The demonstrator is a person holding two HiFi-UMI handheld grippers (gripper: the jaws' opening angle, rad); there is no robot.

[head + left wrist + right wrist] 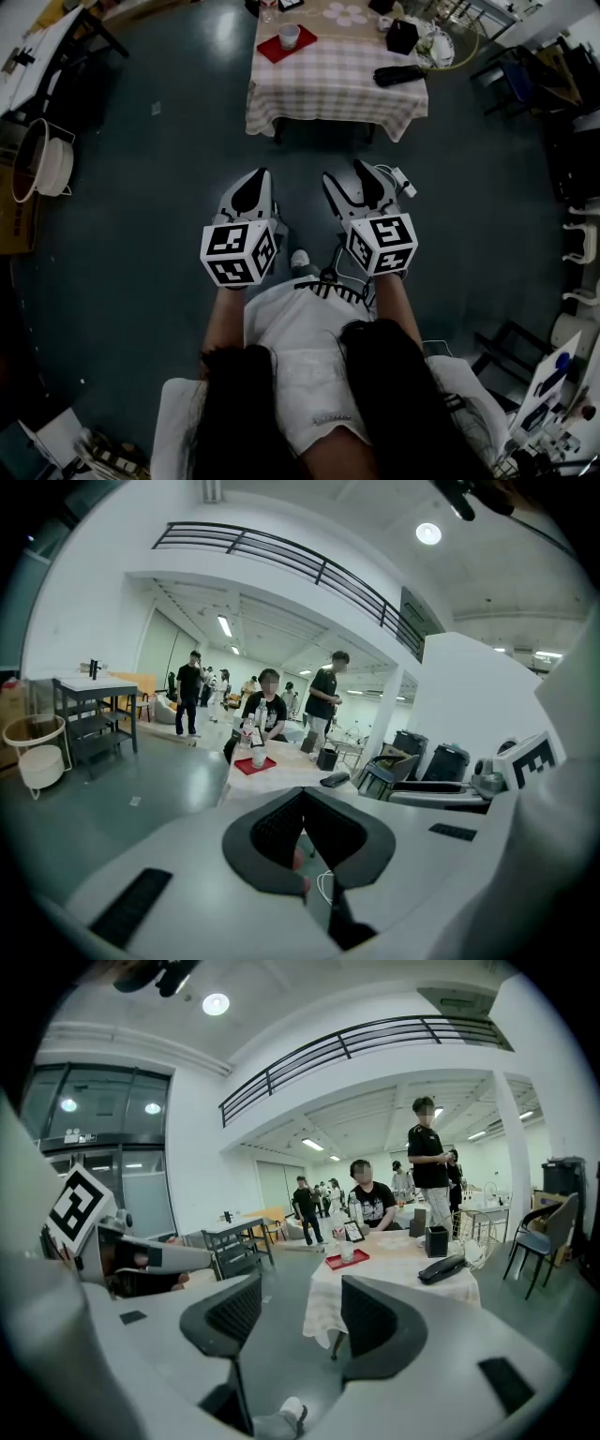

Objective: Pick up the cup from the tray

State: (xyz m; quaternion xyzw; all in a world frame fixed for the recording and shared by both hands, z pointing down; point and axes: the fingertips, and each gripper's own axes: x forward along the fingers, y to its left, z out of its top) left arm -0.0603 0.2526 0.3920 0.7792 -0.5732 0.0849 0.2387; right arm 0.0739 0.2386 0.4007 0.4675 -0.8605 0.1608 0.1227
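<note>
The cup [289, 36] stands on a red tray [271, 50] at the left of the checked tabletop [337, 84]. A black box [401, 37] and a long black object [398, 75] lie to its right. Open floor [169, 187] separates the table from both grippers. The left gripper [257, 180] has its jaws together. The right gripper [345, 174] has its jaws apart and empty.

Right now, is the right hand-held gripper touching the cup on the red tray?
Apart. The head view shows the right hand-held gripper near the person, with floor between it and the table bearing the cup on its red tray.
</note>
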